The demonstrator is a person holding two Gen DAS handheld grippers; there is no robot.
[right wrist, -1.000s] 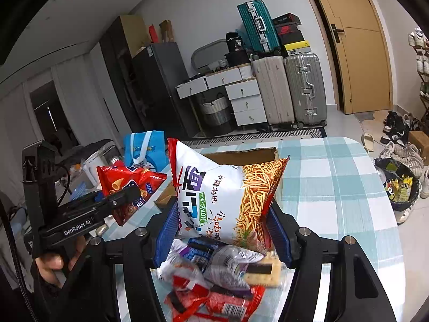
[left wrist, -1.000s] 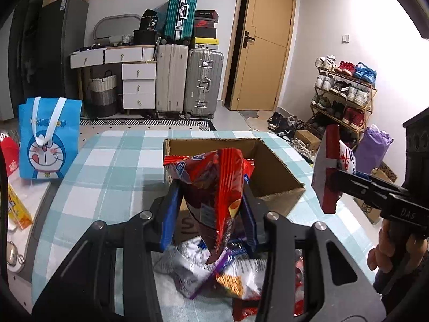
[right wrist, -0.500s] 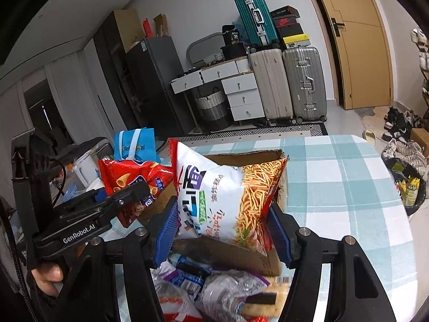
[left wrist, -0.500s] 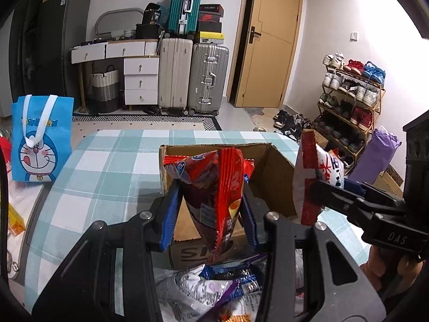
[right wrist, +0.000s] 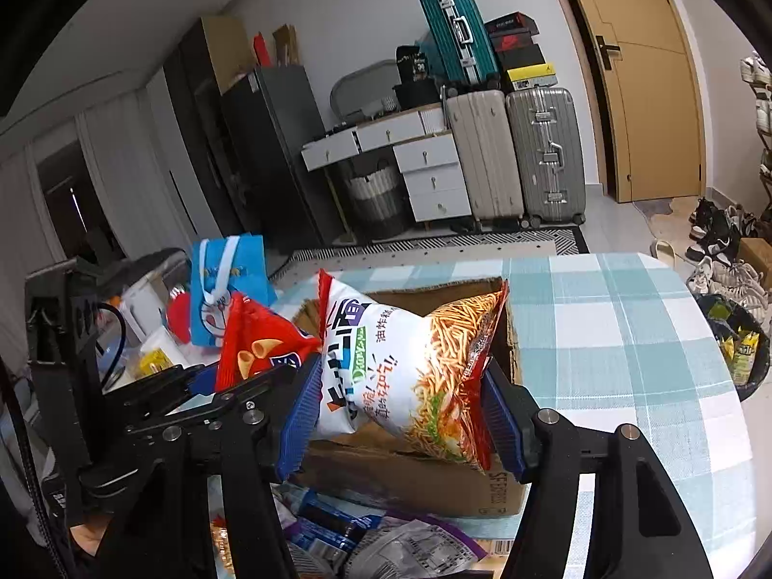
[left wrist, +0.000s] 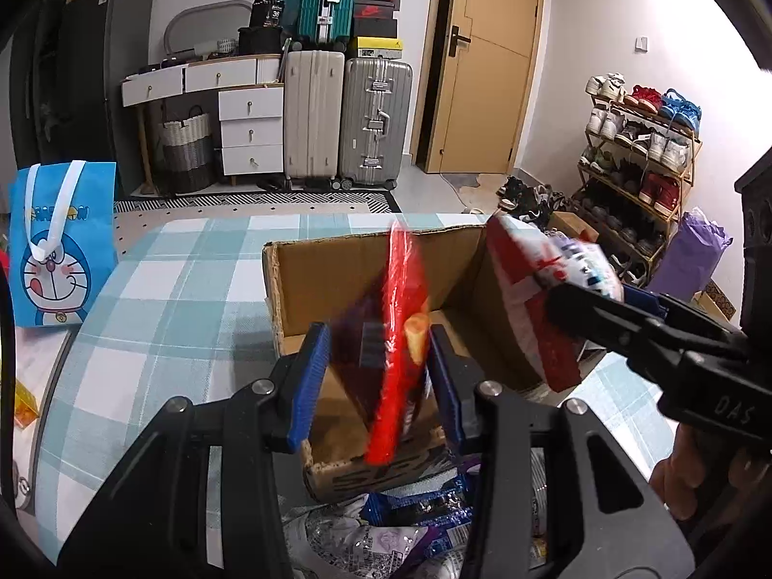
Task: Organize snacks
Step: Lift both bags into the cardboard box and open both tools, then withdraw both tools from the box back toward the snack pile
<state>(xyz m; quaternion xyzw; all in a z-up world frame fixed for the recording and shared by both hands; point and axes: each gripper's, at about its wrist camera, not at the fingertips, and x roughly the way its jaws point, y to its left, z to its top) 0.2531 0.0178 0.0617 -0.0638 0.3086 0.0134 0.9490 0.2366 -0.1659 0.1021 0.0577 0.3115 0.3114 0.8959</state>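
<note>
Both grippers clamped: left gripper (left wrist: 379, 371) pinches the red chip bag (left wrist: 393, 337), right gripper (right wrist: 400, 410) the noodle-snack bag (right wrist: 410, 366), frame centre. Light, crinkly, crushable; grab edges.

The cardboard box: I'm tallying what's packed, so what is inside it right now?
The cardboard box shows bare brown inner walls and some bare floor. The red chip bag and the white noodle-snack bag, each in a hand-held gripper, cover the rest.
</note>
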